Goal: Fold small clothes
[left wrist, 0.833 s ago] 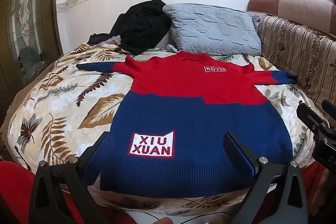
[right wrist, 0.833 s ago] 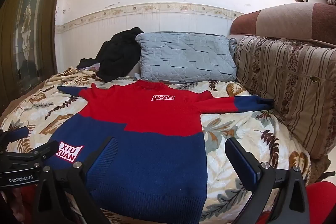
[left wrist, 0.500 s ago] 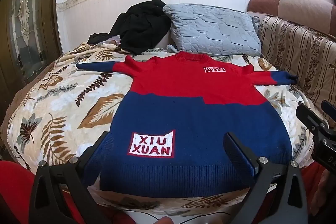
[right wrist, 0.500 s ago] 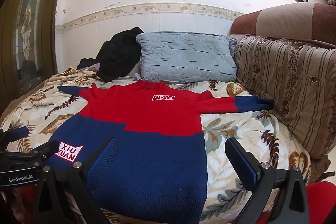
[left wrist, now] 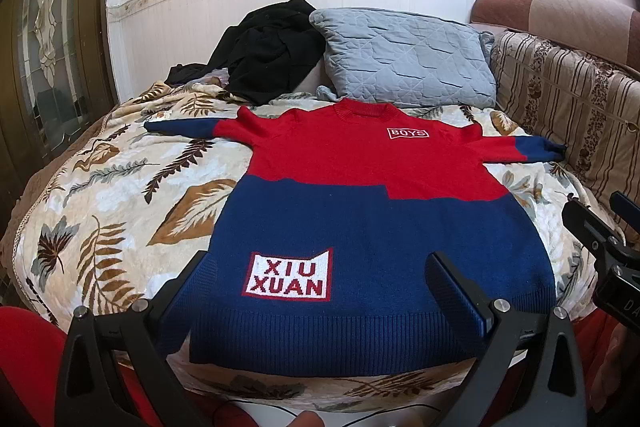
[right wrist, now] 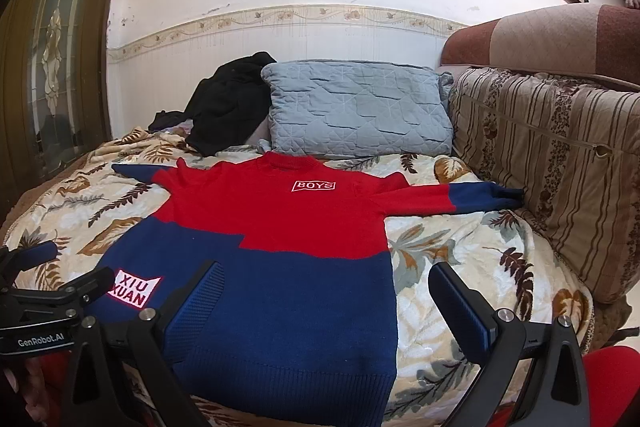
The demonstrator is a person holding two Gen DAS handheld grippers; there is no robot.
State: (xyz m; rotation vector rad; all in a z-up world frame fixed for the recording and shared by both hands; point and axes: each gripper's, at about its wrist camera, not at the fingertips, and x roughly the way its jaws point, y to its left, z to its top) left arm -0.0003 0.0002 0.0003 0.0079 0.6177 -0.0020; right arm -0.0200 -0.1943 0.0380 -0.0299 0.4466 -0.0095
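A red and navy knitted sweater (left wrist: 376,211) is lying flat, front side up, on a bed covered by a leaf-print blanket (left wrist: 100,211), its sleeves stretching out toward 9 and 3 o'clock and its collar pointing toward 12 o'clock. A white "BOYS" patch (left wrist: 408,133) is sitting on the red chest, and a white "XIU XUAN" patch (left wrist: 290,275) is sitting on the navy lower half at about 7 o'clock of the garment.

The left tool (left wrist: 320,291) is hovering over the ribbed hem at 6 o'clock, its jaws spread wide and gripping nothing. The right tool (right wrist: 324,299) is hanging over the hem's right-hand part, likewise gaping wide with nothing between its fingers; its right finger is standing over the blanket beside the sweater.

Beyond the collar, a grey quilted pillow (right wrist: 356,111) is leaning toward the wall, with a heap of black clothing (right wrist: 228,103) at its 9 o'clock. A striped cushion (right wrist: 560,163) is lining the bed at 3 o'clock.
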